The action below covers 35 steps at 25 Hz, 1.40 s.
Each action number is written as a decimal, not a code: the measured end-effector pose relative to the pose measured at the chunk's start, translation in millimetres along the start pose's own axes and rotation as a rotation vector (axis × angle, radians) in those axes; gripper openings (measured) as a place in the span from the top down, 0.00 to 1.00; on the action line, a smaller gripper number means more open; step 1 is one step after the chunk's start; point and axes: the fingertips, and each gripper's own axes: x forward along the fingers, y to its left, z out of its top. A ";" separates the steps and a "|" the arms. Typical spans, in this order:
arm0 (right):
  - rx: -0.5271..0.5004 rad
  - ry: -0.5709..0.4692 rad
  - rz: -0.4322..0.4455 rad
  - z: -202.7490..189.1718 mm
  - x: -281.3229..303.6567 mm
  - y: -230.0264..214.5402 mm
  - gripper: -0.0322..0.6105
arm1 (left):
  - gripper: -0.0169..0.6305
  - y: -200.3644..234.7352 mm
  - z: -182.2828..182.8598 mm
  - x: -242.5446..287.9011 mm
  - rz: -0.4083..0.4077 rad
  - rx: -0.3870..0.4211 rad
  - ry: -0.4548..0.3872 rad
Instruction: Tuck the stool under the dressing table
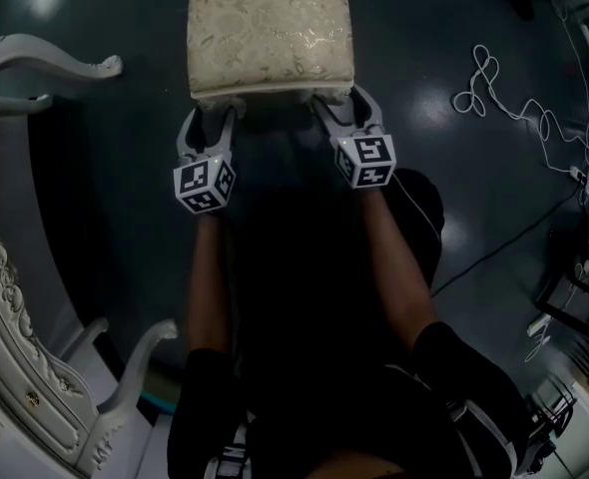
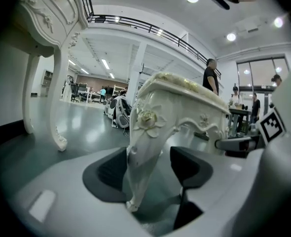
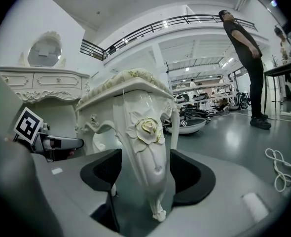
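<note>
So we're looking down at the stool, cream patterned cushion on top, standing on the dark glossy floor right in front of us. It's nowhere near tucked in: the dressing table, this white carved surface with curvy legs, runs down the left edge of the head view, well apart from the stool. The left claw and right claw both reach under the near edge of the seat, one at each near corner. In the left gripper view the jaws stand wide apart with the stool's near left leg between them; it sits close to the left pad, and we can't tell if it actually touches, but there's a clear gap to the other pad, so no squeeze. The right gripper view is the same deal: jaws spread, the near right leg with its carved rose standing between the pads, floor showing on both sides of it. Nothing is clamped by either claw. A white cable lies looped on the floor off to the right.
</note>
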 end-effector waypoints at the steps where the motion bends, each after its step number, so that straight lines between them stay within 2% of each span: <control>1: 0.001 0.001 -0.005 -0.4 1.7 0.1 0.46 | 0.54 1.5 -0.8 3.7 0.000 -0.002 0.006; 6: -0.011 -0.011 -0.032 3.7 7.5 -2.1 0.50 | 0.55 3.3 5.9 20.4 -0.020 0.016 0.006; 12: -0.014 -0.003 -0.003 3.1 14.9 -2.6 0.52 | 0.55 0.7 0.8 38.0 -0.092 0.025 0.031; 21: -0.062 0.048 -0.033 3.7 13.2 -9.0 0.54 | 0.60 -8.6 0.5 46.2 -0.070 0.165 0.057; 28: -0.110 -0.012 -0.007 35.0 -0.5 6.9 0.55 | 0.62 -5.8 33.0 19.7 -0.015 0.149 -0.040; 32: -0.122 -0.031 0.009 50.3 -4.5 10.9 0.56 | 0.62 -7.0 49.1 8.4 0.013 0.164 -0.078; 35: -0.124 -0.071 0.022 68.3 -6.8 14.2 0.56 | 0.63 -7.9 67.1 0.5 0.028 0.169 -0.137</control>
